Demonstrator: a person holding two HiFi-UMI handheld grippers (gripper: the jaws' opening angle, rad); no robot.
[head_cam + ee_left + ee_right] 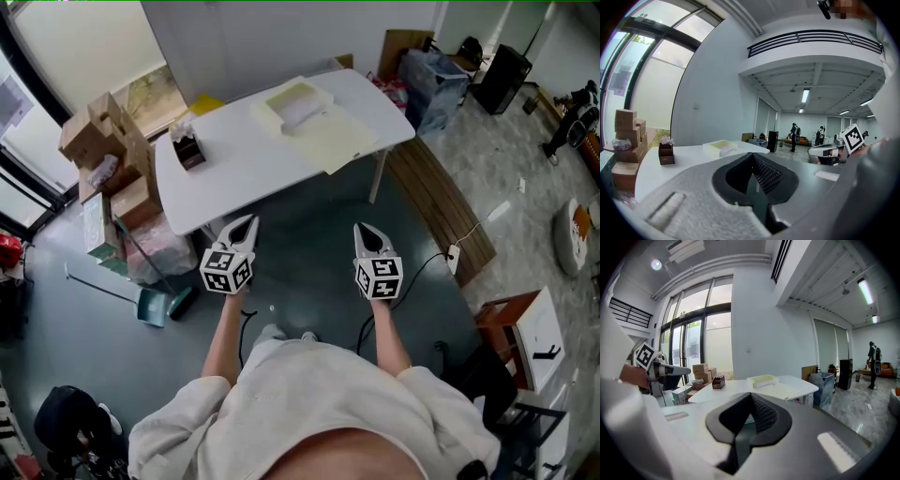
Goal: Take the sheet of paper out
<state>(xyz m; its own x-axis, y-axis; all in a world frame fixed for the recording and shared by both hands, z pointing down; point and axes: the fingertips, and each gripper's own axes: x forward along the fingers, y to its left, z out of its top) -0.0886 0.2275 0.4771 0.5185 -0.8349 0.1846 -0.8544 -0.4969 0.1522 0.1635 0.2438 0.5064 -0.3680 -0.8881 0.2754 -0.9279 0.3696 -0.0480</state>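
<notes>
A white table (pixel 234 178) stands ahead of me. On its far right part lies a large pale yellow sheet of paper (pixel 330 139), with a thick pale stack (pixel 296 101) behind it. A small brown holder (pixel 188 148) stands at the table's left. Both grippers hang over the dark floor short of the table's near edge, and neither touches anything. My left gripper (pixel 250 222) has its jaws together and empty. My right gripper (pixel 362 229) is also shut and empty. The stack (pixel 762 379) and sheet (pixel 783 391) show in the right gripper view beyond the gripper (pixel 751 395). The left gripper view shows the stack (pixel 721 147) past the gripper (pixel 753 157).
Cardboard boxes (pixel 105 150) are piled left of the table, with a dustpan (pixel 155 306) on the floor below them. A wooden bench (pixel 439 202) runs along the table's right side. A blue bag (pixel 433 82) sits behind it. People (pixel 794 137) stand far off.
</notes>
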